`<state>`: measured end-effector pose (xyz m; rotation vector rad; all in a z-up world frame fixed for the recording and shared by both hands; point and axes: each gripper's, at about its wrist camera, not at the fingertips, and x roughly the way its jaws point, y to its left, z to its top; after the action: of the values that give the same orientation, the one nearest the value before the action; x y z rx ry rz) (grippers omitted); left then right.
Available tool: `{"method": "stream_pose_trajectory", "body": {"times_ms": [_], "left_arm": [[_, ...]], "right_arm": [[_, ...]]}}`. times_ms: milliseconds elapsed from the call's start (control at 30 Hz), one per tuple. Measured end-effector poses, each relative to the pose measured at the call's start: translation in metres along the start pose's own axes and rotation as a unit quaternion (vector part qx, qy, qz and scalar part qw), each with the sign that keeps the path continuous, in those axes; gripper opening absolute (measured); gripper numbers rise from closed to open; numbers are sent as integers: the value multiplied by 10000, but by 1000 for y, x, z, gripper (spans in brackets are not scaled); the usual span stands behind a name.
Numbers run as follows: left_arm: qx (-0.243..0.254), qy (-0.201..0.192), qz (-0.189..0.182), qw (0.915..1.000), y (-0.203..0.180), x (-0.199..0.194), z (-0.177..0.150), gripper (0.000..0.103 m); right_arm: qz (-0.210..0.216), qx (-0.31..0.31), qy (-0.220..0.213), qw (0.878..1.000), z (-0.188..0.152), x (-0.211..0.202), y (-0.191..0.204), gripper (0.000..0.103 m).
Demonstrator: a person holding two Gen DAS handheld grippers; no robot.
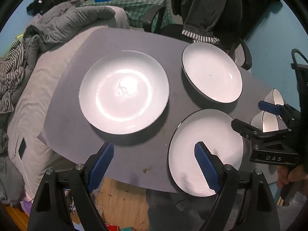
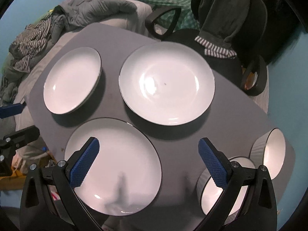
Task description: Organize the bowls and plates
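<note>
Two grippers angled steeply down over grey table, left gripper and right gripper both spread wide, empty, above three white plates, two bowls beside.

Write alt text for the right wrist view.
Three white plates and two white bowls sit apart, unstacked, on a grey table. The right gripper hangs open above them, its blue fingers wide and empty. Behind are piled clothes and a black chair.

Both wrist views look steeply down, close; share 3 plates, gray table.
</note>
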<state>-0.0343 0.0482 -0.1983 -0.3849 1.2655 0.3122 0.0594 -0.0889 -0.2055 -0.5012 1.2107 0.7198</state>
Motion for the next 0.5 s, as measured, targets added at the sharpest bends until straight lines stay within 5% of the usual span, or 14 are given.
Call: {"method": "stream_pose_trajectory", "body": {"times_ms": [500], "left_arm": [[-188,652,-168,9976,-1,48,-15,87]], "right_arm": [[225,125,412,9988,-19,37,-9,95]]}}
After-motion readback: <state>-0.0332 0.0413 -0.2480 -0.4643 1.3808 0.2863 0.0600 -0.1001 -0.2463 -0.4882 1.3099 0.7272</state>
